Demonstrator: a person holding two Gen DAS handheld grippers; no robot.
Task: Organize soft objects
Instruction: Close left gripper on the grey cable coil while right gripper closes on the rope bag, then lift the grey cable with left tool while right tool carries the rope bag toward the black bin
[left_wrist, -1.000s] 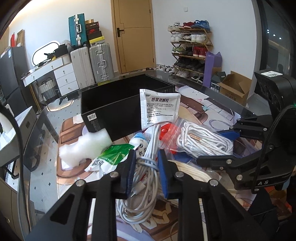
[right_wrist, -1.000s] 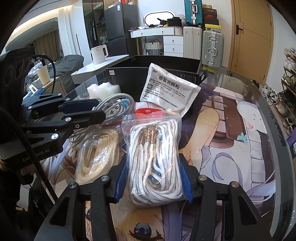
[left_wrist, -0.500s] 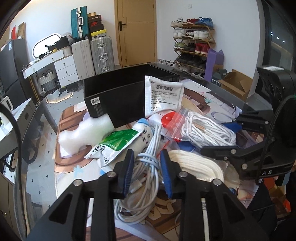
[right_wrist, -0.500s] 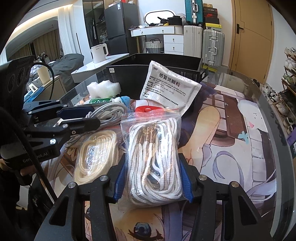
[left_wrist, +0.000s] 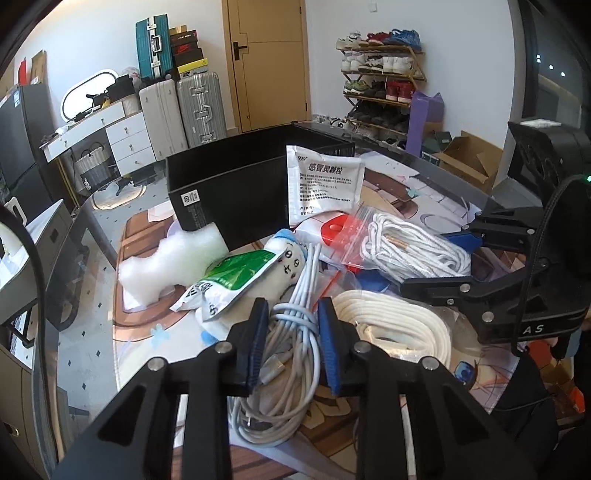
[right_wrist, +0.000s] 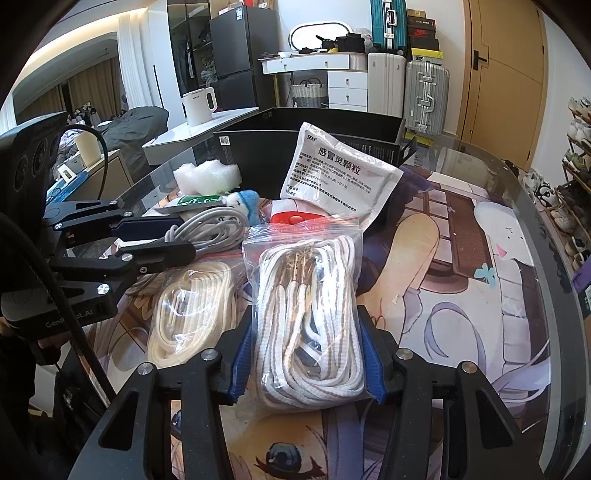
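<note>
My left gripper (left_wrist: 291, 314) is shut on a coiled grey-white cable bundle (left_wrist: 291, 354), lifted over the pile. My right gripper (right_wrist: 306, 343) is shut on a clear zip bag of white cord (right_wrist: 310, 317), which also shows in the left wrist view (left_wrist: 410, 247). A second bag of cream cord (right_wrist: 192, 314) lies to its left. A black open box (left_wrist: 236, 188) stands behind the pile. A white medicine sachet (left_wrist: 321, 184) leans on it. A small white plush with a blue cap (left_wrist: 288, 258), a green-white pouch (left_wrist: 225, 280) and white foam (left_wrist: 170, 262) lie beside.
A red-and-white object (right_wrist: 291, 218) lies under the sachet. The table's glass edge (right_wrist: 546, 258) curves on the right. The printed mat (right_wrist: 443, 277) shows bare to the right of the bag. Suitcases, drawers and a shoe rack stand beyond the table.
My left gripper has drawn back and up with the cable bundle, uncovering the plush and green pouch. My right gripper holds the cord bag nearly still.
</note>
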